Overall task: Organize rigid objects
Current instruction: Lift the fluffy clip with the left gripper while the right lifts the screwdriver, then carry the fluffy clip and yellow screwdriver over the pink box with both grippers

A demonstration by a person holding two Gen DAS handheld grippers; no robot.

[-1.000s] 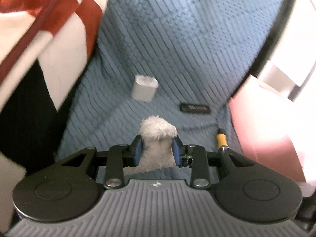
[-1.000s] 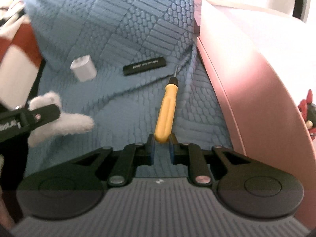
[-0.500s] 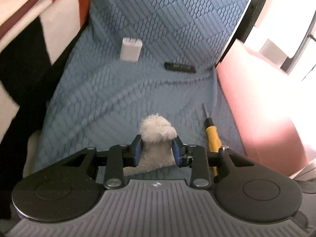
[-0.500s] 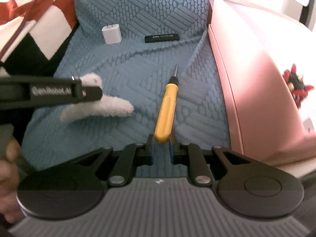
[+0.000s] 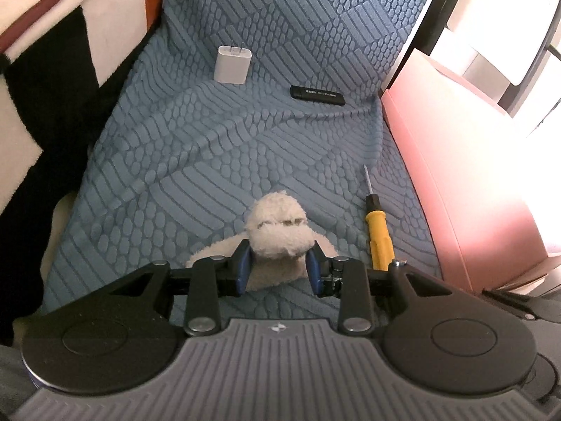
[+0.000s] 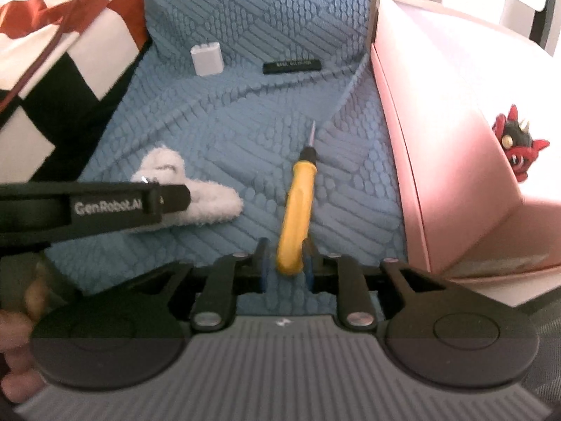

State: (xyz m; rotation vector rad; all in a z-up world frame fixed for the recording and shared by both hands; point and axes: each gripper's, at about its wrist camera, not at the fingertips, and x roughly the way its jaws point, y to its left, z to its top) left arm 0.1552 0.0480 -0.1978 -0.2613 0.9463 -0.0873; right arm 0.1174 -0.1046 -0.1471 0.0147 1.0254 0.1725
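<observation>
A white plush toy lies on the blue quilted cover, and my left gripper is shut on it; it also shows in the right wrist view. A yellow-handled screwdriver lies on the cover with its tip pointing away. My right gripper has its jaws parted around the handle's end, with a gap on the left side. The screwdriver shows in the left wrist view to the right of the plush. A white charger plug and a black stick lie farther back.
A pink box stands at the right edge of the cover, with a red horned toy inside it. A red, white and black blanket lies at the left. The left gripper's body reaches in from the left.
Both grippers have pulled back and risen, so more of the cover shows. My right gripper's jaws have spread from the screwdriver handle. The left gripper still holds the plush.
</observation>
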